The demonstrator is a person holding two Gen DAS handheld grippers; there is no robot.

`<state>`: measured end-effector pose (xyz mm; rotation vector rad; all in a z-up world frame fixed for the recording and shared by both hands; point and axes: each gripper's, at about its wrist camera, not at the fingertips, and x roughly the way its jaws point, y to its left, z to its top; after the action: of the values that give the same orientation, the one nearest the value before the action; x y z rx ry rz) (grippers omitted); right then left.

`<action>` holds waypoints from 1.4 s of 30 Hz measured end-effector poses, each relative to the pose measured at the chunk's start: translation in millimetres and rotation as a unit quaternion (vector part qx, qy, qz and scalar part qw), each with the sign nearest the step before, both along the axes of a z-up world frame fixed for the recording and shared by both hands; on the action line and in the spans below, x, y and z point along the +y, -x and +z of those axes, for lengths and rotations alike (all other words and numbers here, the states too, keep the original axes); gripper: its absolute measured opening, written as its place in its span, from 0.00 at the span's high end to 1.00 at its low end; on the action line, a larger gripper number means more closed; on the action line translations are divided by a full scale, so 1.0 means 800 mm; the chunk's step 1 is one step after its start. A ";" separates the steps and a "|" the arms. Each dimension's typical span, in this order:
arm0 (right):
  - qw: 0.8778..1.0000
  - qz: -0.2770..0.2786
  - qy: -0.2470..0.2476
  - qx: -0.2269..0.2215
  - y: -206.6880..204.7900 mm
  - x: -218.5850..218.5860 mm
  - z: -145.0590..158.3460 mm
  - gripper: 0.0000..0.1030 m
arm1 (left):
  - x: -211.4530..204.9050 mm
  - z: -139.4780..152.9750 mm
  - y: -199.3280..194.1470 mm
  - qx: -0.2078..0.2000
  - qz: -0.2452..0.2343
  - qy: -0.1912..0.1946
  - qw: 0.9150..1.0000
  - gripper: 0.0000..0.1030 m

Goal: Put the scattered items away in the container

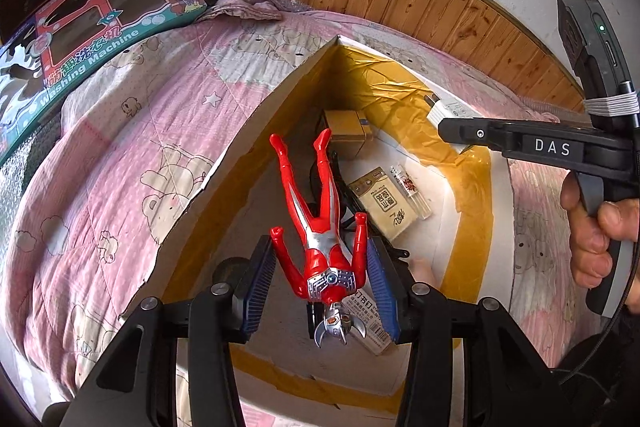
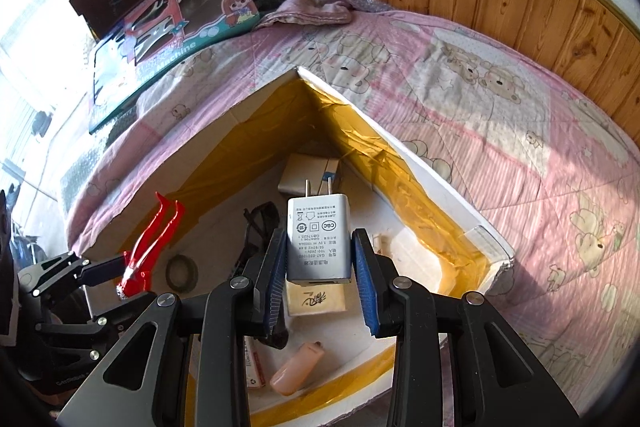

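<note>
Red toy figure (image 1: pixel 326 227) clamped head-down in left tongs (image 1: pixel 322 285); white charger (image 2: pixel 318 239) clamped in right tongs (image 2: pixel 320 281), both hanging over the open box (image 2: pixel 420 157) on the bed (image 2: pixel 520 147). Step in hand, by judgement: depositing; next move calls for lowering each item, then parting the tongs.

Box: the open white foam box lined with yellow tape (image 2: pixel 436 183) sits on the bed with the pink bear-print quilt (image 2: pixel 500 131).
Behind box: a pink toy washing-machine carton (image 1: pixel 100 27) lies at the quilt's far left — a crumpled mauve cloth (image 2: pixel 308 11) just right of it.
In box: a tan cardboard carton (image 1: pixel 348 135) in the far corner; a beige printed packet (image 1: pixel 384 203) nearer, a clear plastic lighter (image 1: pixel 412 195) just beside it.
Left tool (image 1: pixel 324 283): over the box — red and silver hero figure (image 1: pixel 324 227) between its fingers, feet toward the far corner.
Right tool (image 2: pixel 320 267): over the box, white plug-in charger (image 2: pixel 318 239) between its fingers.
</note>
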<state>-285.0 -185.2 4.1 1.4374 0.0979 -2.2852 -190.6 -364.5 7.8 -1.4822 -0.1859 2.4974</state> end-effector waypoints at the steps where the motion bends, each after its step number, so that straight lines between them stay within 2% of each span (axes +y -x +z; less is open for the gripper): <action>1: 1.000 0.005 -0.001 0.000 0.002 -0.001 -0.003 0.64 | 0.000 -0.003 0.002 0.001 0.005 0.007 1.000 0.53; 2: 1.000 0.005 -0.004 0.002 0.001 -0.001 -0.005 0.54 | -0.001 -0.005 0.003 0.002 0.009 0.011 1.000 0.52; 3: 1.000 0.005 -0.006 0.007 0.000 0.000 -0.005 0.50 | -0.005 -0.007 0.002 0.001 0.011 0.008 1.000 0.47; 4: 1.000 0.006 -0.007 0.009 -0.001 0.002 -0.006 0.50 | -0.009 -0.007 0.001 0.002 0.017 0.003 1.000 0.44; 12: 1.000 0.020 0.001 0.017 -0.033 0.011 0.013 0.50 | -0.065 0.015 -0.029 0.018 0.071 -0.026 0.997 0.43; 15: 0.999 0.032 -0.003 0.028 -0.053 0.018 0.028 0.50 | -0.070 0.025 -0.047 0.021 0.066 -0.026 0.997 0.43; 18: 0.997 0.046 -0.029 0.051 -0.080 0.023 0.045 0.50 | -0.059 0.033 -0.066 0.024 0.050 -0.016 0.998 0.44; 23: 0.984 0.097 -0.116 0.089 -0.140 0.008 0.065 0.50 | -0.037 0.043 -0.094 0.019 0.030 -0.015 0.999 0.43; 30: 0.978 0.126 -0.160 0.051 -0.189 -0.009 0.048 0.48 | -0.003 0.073 -0.125 0.032 0.002 -0.021 0.999 0.43; 36: 0.981 0.136 -0.136 0.015 -0.215 -0.015 0.043 0.48 | 0.015 0.092 -0.148 0.042 -0.009 -0.023 0.999 0.43; 42: 0.983 0.139 -0.122 0.004 -0.236 -0.016 0.043 0.48 | 0.025 0.100 -0.162 0.047 -0.013 -0.018 0.999 0.43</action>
<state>-96.3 -197.6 38.8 1.4269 0.5645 -2.1035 -60.6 -344.4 87.4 -1.3410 -0.1927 2.5238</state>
